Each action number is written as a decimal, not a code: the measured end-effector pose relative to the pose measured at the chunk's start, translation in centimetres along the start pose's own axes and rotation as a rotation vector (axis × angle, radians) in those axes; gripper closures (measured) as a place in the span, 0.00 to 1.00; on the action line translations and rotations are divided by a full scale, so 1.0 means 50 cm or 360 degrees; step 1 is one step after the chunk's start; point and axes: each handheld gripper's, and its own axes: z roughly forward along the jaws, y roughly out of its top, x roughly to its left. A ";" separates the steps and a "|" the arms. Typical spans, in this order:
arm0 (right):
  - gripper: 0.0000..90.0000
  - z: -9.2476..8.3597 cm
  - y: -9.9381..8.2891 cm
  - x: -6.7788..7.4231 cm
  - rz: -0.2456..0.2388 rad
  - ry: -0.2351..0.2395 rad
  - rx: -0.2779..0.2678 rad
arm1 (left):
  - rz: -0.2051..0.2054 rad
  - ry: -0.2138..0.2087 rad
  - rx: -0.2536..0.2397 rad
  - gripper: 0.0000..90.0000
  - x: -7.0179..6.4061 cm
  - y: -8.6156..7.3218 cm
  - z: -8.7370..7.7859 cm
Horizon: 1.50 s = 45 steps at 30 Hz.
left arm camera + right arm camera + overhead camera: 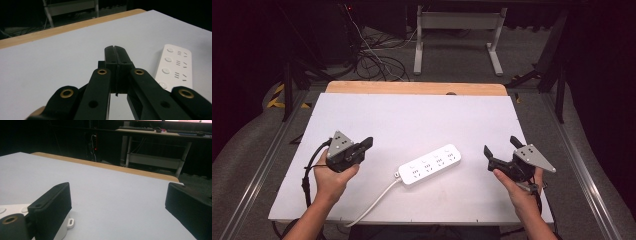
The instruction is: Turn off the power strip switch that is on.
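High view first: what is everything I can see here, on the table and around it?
power strip: one, white, middle of the board, its cord running to the near edge
board: one, white, covering the table
table: one, wooden edge showing at the far side
frame: one, white metal, on the floor behind
cables: a tangle, dark, floor at the far left
left tool: one, black, shut, left of the strip
right tool: one, black, open, right of the strip
hands: two, at the near edge
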 end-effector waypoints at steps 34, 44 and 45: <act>0.08 0.009 -0.001 0.006 0.0003 0.0049 0.0042 | 0.0289 -0.0373 0.0611 1.00 -0.129 0.005 0.184; 0.08 0.010 0.000 0.007 0.0000 0.0049 0.0051 | 0.0315 -0.0387 0.0697 1.00 -0.134 -0.005 0.196; 0.08 0.010 -0.001 0.007 0.0000 0.0048 0.0052 | 0.0315 -0.0392 0.0705 1.00 -0.134 -0.006 0.196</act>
